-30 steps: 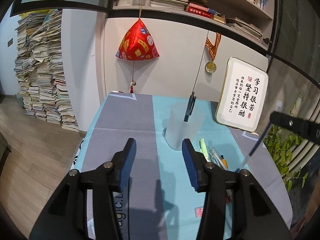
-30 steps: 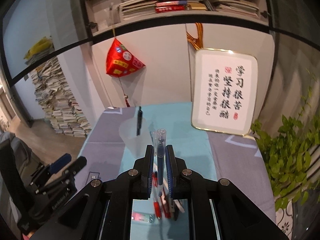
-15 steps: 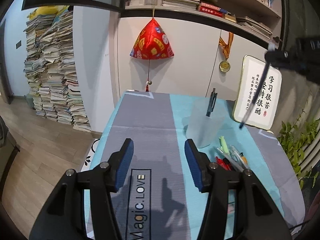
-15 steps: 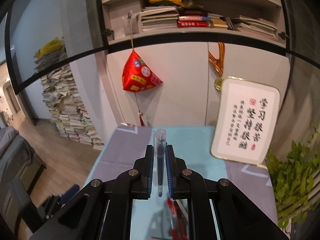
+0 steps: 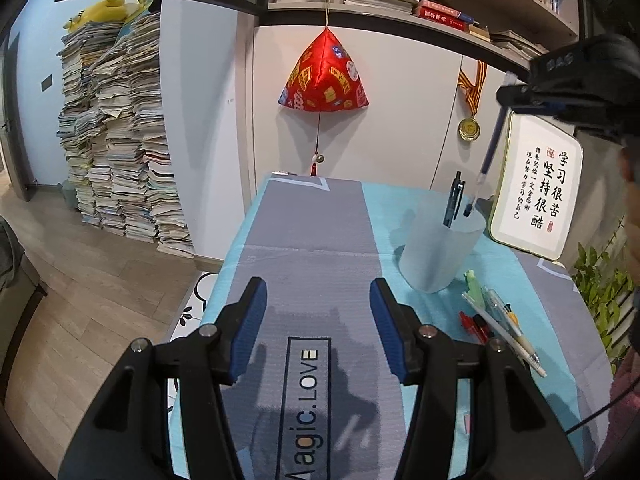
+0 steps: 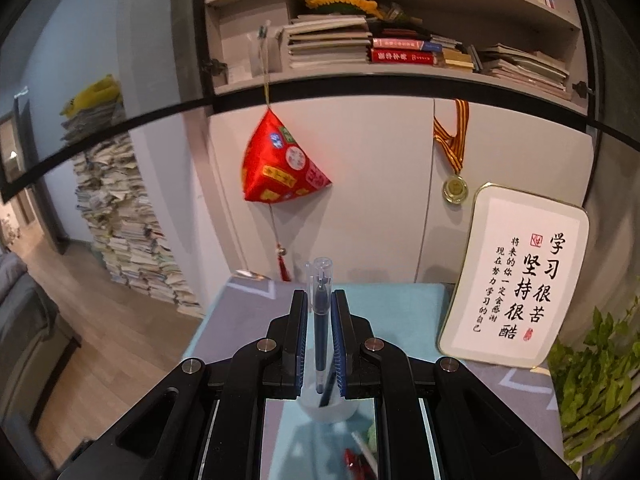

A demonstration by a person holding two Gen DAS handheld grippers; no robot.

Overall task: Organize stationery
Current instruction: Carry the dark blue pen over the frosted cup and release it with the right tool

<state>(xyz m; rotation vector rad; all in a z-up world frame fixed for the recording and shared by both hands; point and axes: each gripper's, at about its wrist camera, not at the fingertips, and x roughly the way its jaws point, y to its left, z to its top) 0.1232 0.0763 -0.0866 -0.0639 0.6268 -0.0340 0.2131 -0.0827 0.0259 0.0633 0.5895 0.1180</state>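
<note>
Right fingers clamp blue pen, seemingly above cup; left fingers spread, empty

The frosted cup sits mostly hidden behind the right claw.

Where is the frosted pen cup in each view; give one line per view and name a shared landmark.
Left wrist view: frosted pen cup stands right of centre on the teal cloth, a black pen inside.
Right wrist view: the cup shows at bottom centre, under the right tool's fingers.
Shared landmark: the red hanging ornament.
</note>
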